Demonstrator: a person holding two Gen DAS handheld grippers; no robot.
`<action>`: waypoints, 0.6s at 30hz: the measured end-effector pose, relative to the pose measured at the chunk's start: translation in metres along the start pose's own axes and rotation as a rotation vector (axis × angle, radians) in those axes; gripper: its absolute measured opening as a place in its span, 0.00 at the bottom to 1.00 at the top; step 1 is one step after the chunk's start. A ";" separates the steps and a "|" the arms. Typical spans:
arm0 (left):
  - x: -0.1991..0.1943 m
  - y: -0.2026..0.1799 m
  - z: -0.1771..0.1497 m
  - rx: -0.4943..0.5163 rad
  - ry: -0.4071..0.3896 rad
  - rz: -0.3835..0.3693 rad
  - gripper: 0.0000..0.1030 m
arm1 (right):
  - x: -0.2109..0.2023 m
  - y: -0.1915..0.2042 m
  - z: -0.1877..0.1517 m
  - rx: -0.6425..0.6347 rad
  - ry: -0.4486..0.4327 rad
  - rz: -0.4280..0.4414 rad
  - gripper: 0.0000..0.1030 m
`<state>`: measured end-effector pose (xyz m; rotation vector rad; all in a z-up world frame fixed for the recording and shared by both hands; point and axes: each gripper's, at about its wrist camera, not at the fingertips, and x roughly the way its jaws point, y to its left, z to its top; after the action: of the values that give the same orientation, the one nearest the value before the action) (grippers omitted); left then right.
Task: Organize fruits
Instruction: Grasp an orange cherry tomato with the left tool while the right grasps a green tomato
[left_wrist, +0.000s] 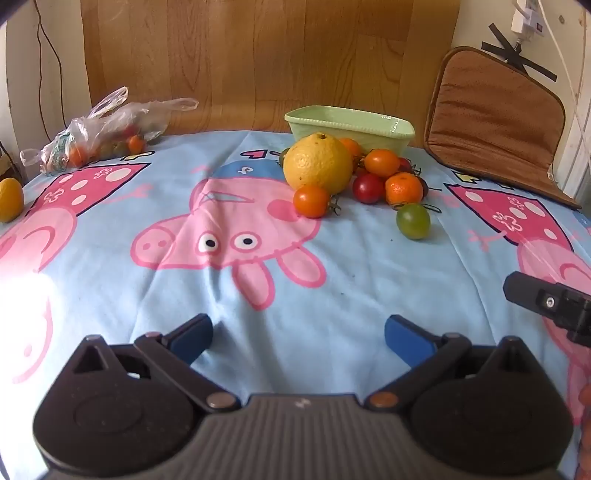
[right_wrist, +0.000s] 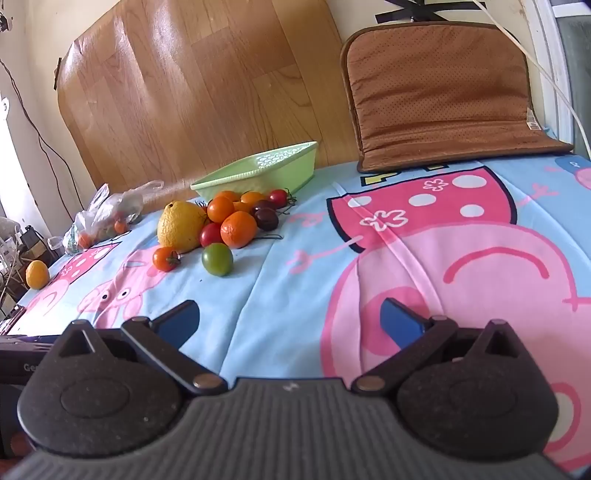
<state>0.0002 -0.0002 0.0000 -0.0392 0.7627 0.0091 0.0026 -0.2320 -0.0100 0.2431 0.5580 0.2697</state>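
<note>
Cartoon-pig sheet (left_wrist: 258, 295) under me, wood panel (left_wrist: 258, 55) behind. Fruit pile (left_wrist: 354, 173) sits upper centre, well beyond my left gripper (left_wrist: 298, 338) and right gripper (right_wrist: 290, 321), both wide, empty.

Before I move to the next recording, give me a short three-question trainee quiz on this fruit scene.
1. True or false: the green basket already holds fruit.
2. Which fruit lies nearest the camera, apart from the pile? A) green tomato B) big yellow citrus C) dark red tomato
3. Fill in: both the left tool and the right tool stand ____ over the cartoon-pig cloth.

Key
1. False: no fruit shows in it; the pile lies on the cloth in front of it.
2. A
3. open, with nothing between the fingers.
</note>
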 end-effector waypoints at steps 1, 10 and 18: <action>0.000 0.001 0.000 -0.006 -0.004 -0.005 1.00 | 0.000 0.000 0.000 -0.002 0.001 -0.002 1.00; -0.011 0.021 -0.005 0.003 -0.073 -0.150 1.00 | 0.001 0.000 -0.001 -0.011 0.001 -0.010 1.00; -0.011 0.065 0.015 -0.088 -0.121 -0.240 0.95 | 0.005 0.018 0.003 -0.135 0.005 0.002 0.74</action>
<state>0.0011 0.0650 0.0169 -0.2122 0.6327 -0.1815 0.0052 -0.2142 -0.0054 0.1121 0.5420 0.3085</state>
